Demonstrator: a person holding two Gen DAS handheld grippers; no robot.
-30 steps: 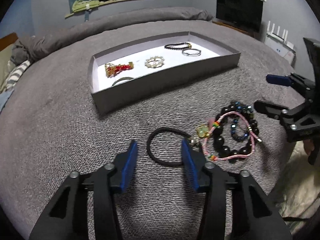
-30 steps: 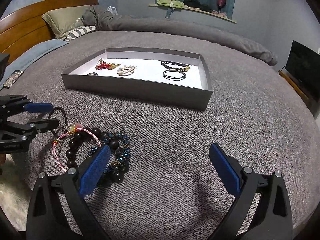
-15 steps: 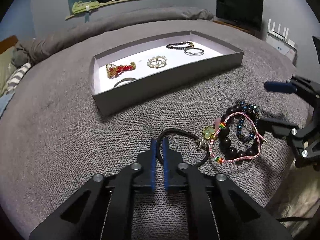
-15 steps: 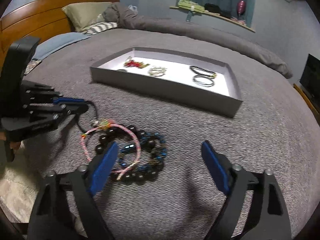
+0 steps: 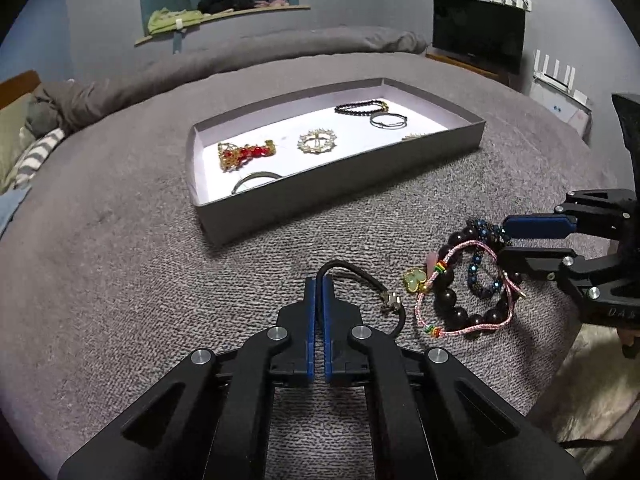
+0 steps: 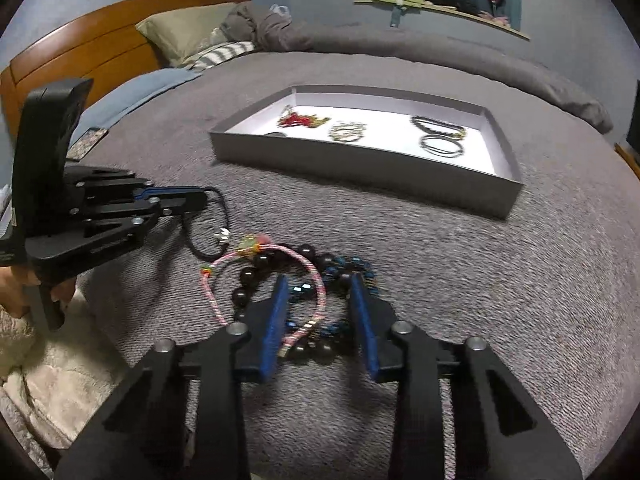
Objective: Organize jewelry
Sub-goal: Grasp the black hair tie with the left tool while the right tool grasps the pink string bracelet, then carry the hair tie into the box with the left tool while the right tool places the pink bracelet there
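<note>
My left gripper (image 5: 319, 280) is clamped on the thin black cord bracelet with a small metal clasp (image 5: 362, 280). The pads pinch one strand at the far side of the loop; the rest lies slack on the grey knitted bedspread (image 5: 120, 280). Judgement: the cord is light and limp and will dangle and swing from the pinch point. The clasp end is the heavier part, so it will likely hang lowest.

My right gripper (image 6: 320, 308) has just been closing. Its jaws stand part-way in, straddling the tangled heap beside the cord: the dark round-bead bracelet (image 6: 256, 276), the blue faceted-bead bracelet (image 6: 352, 268) and the pink braided string bracelet with a green clover charm (image 6: 224, 264). Beads and pink string lie between the pads; I cannot tell whether the pads press on them yet.

Handling notes, judged:
- Round beads are hard and smooth and may roll out of a flat pinch. Better to grip across the strand between beads.
- The pink string loops over the dark beads, so lifting one will probably drag the others.
- The charm looks delicate; avoid pinching it.

Destination: the shallow grey cardboard tray with a white floor (image 5: 340, 196), well beyond the heap. It already holds a red-and-gold piece (image 5: 244, 154) and a gold-and-pearl ring-shaped brooch (image 5: 318, 142).
</note>
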